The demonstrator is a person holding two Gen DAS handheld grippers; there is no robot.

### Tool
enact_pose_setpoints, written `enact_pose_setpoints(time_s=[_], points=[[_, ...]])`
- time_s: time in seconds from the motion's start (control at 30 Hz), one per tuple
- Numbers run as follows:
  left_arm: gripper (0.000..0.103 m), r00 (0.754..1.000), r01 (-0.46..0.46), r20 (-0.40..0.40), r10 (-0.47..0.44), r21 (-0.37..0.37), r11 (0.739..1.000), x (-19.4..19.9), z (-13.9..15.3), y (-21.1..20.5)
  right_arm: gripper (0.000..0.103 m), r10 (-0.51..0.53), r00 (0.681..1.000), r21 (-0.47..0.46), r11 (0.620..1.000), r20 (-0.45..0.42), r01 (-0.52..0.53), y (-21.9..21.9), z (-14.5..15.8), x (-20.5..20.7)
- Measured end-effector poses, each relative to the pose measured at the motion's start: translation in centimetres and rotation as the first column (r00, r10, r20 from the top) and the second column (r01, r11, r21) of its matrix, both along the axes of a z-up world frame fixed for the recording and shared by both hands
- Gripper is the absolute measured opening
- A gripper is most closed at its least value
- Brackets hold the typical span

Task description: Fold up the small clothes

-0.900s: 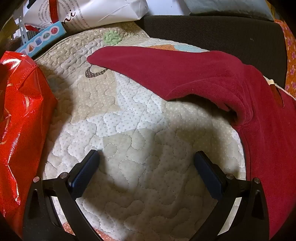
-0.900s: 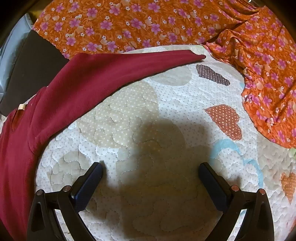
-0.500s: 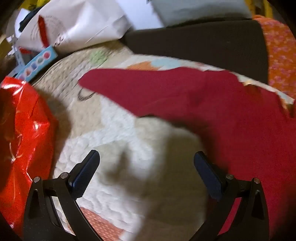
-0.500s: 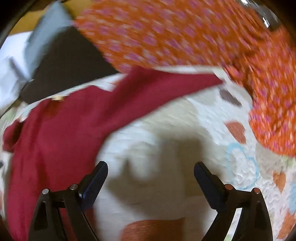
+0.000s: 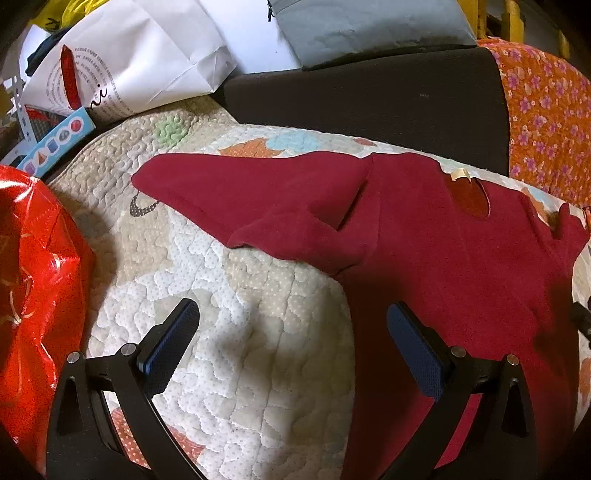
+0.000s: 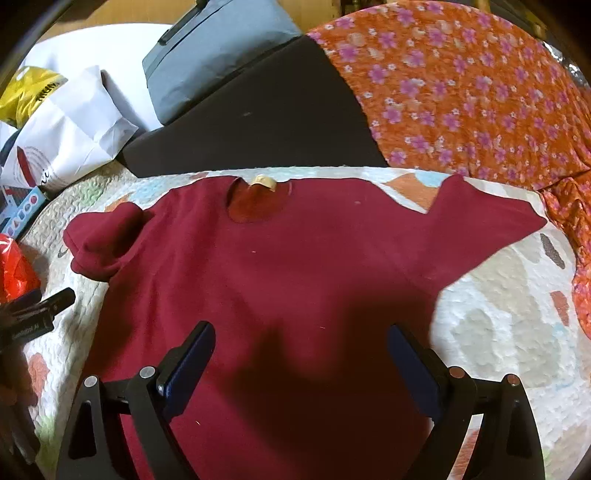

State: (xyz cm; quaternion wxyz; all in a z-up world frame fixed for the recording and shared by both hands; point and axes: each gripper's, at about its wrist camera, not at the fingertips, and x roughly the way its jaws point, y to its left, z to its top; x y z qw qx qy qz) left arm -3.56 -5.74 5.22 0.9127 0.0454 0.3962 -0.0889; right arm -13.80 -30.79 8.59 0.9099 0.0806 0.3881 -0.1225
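Observation:
A dark red long-sleeved top point(image 6: 295, 280) lies flat on a quilted patchwork mat point(image 6: 498, 332), neck opening and tan label at the far side. Its right sleeve point(image 6: 491, 229) points out to the right; its left sleeve point(image 5: 258, 199) lies partly rumpled towards the left. My left gripper point(image 5: 291, 332) is open and empty, above the mat at the top's left edge, its right finger over the red cloth. My right gripper point(image 6: 299, 354) is open and empty, above the middle of the top's body. The left gripper's tip shows in the right wrist view point(image 6: 37, 310).
A shiny red bag point(image 5: 33, 295) stands at the mat's left edge. An orange flowered cloth point(image 6: 480, 103) lies at the far right. A dark cushion point(image 5: 369, 99), a grey pouch point(image 5: 369, 26), a white paper bag point(image 5: 129, 66) and a blue box point(image 5: 55, 144) lie behind the mat.
Both grippers have pulled back and swung towards the top's middle. The right gripper now hovers over the body instead of the right sleeve. Both stay open.

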Motion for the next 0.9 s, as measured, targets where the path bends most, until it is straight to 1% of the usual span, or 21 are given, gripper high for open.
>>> enact_pose_setpoints(time_s=[0.1, 0.3, 0.6, 0.7, 0.9], points=[[0.102, 1.0, 0.007, 0.003, -0.007, 0.001, 1.0, -0.1, 0.1, -0.3, 0.094, -0.006, 1.0, 0.023, 1.0, 0.006, 0.006, 0.5, -0.4, 0.5], [0.102, 0.999, 0.037, -0.003, -0.037, 0.027, 0.999, -0.1, 0.2, -1.5, 0.094, -0.007, 1.0, 0.03, 1.0, -0.003, 0.008, 1.0, -0.8, 0.8], [0.102, 0.998, 0.068, -0.012, -0.068, 0.026, 0.997, 0.0, 0.3, -2.5, 0.094, -0.036, 0.999, 0.048, 0.998, -0.022, 0.037, 0.3, -1.2, 0.8], [0.102, 0.997, 0.076, -0.008, -0.076, 0.032, 0.997, 0.0, 0.3, -2.8, 0.094, -0.034, 0.999, 0.044, 0.998, -0.029, 0.035, 0.4, -1.3, 0.9], [0.102, 0.996, 0.088, -0.019, -0.088, 0.017, 0.996, 0.1, 0.2, -3.1, 0.094, -0.025, 0.999, 0.045, 0.999, -0.044, 0.027, 0.4, -1.4, 1.4]])
